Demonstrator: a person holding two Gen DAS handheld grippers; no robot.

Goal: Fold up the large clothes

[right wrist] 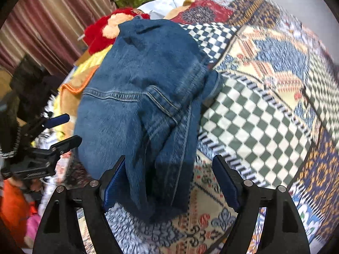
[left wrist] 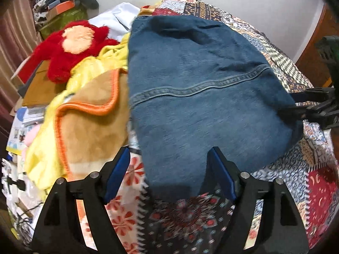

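Note:
A blue denim garment (left wrist: 201, 89) lies folded on the patchwork bedspread (left wrist: 296, 169); it also shows in the right wrist view (right wrist: 135, 110), bunched at its near end. My left gripper (left wrist: 169, 158) is open, its fingers on either side of the denim's near edge. It also shows in the right wrist view (right wrist: 65, 129) at the garment's left side, open. My right gripper (right wrist: 169, 167) is open around the garment's near corner. In the left wrist view my right gripper (left wrist: 296, 103) sits at the denim's right edge.
A red plush toy (left wrist: 72, 44), a yellow cloth (left wrist: 50, 148) and a tan blanket with orange trim (left wrist: 93, 124) lie left of the denim. Boxes and clutter (left wrist: 57, 6) stand at the back left, by curtains (right wrist: 42, 21). The patterned bedspread (right wrist: 264, 105) spreads to the right.

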